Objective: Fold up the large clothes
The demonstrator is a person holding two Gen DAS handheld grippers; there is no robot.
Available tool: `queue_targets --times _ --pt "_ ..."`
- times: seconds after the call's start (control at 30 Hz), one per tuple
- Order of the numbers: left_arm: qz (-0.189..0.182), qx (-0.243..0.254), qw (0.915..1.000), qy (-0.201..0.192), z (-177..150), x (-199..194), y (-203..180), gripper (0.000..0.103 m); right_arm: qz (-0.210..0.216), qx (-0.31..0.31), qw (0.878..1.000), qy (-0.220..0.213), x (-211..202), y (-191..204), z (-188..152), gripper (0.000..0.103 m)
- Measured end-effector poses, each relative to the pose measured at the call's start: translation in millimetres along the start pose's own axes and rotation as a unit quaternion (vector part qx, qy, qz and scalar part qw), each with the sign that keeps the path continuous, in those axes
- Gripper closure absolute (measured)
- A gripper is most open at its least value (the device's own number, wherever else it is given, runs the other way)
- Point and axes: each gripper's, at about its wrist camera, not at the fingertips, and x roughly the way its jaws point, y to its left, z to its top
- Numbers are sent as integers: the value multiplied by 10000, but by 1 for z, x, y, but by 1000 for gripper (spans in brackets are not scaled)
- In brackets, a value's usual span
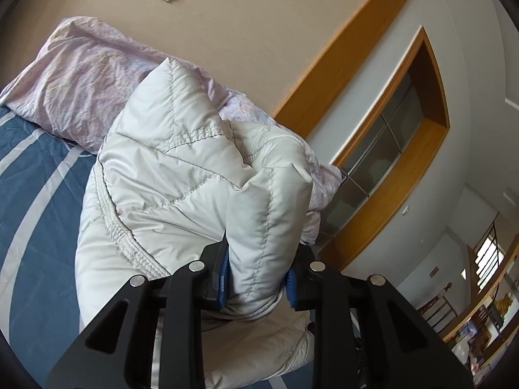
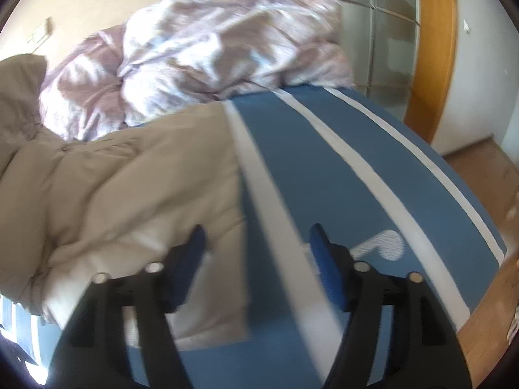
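A: Bed [image 2: 324,168], striped sheet. Puffy jacket [image 1: 181,175] lay across it by the duvet [image 2: 211,48]; light, soft, slick shell.

B: Grip?

A: Left gripper [image 1: 258,278] clamped on a padded fold. Right gripper [image 2: 256,259] apart, empty, over the hem, probably; blurred. Take seams.
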Motion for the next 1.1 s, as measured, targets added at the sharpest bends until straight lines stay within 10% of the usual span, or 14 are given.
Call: queue_targets --times 1.1 --pt "-288 1009 9850 1368 -71 91 -66 77 -1076 555 9906 632 36 -109 -22 35"
